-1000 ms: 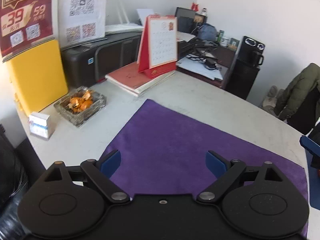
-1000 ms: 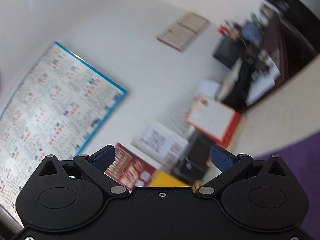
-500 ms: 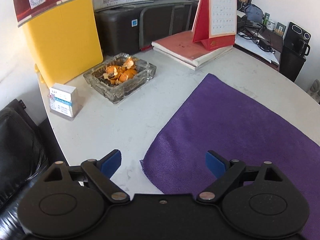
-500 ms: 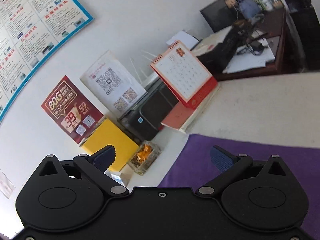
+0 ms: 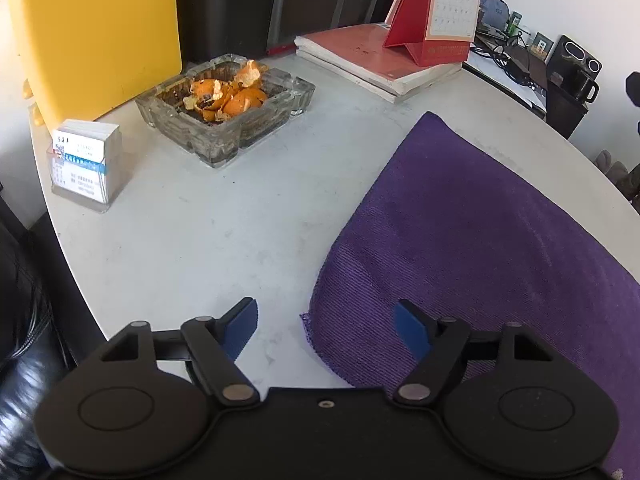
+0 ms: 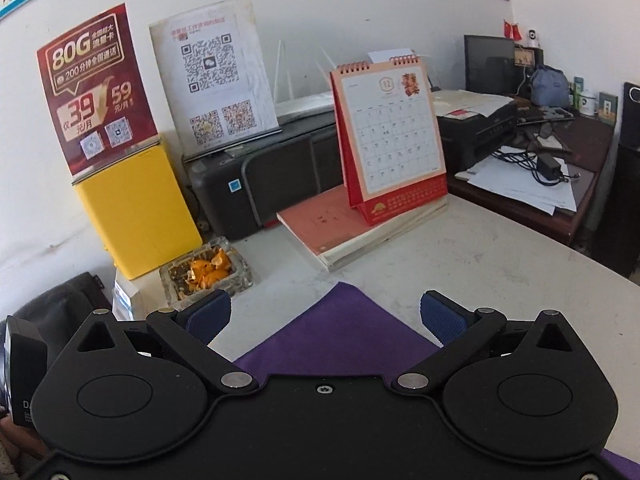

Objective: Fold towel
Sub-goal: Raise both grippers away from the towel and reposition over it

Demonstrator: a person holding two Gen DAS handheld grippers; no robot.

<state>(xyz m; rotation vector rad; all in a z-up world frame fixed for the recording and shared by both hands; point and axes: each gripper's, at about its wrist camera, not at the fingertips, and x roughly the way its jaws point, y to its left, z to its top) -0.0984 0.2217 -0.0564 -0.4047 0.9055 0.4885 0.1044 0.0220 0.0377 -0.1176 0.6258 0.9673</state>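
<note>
On the white table (image 5: 224, 240), left fingers (image 5: 240, 324) closing around the towel (image 5: 480, 240) corner, seemingly untouched; right fingers (image 6: 442, 316) apart, empty.

A glass ashtray (image 5: 226, 108) of orange peel sits on the white bench (image 5: 208, 232) near a card box (image 5: 86, 166), beside a red desk calendar (image 6: 390, 140) on stacked books (image 5: 380, 64).

On the red poster (image 6: 96, 92), propped above the yellow box (image 6: 140, 212) at far left, "80G", "200", "39" and "59" were printed. On the desk calendar (image 6: 390, 136), which stood on the stacked books (image 6: 340, 232), the number "12" was shown in a badge above the date grid. The QR-code sheet (image 6: 216, 72) on the printer (image 6: 260, 176) carried small text that could not be read.
</note>
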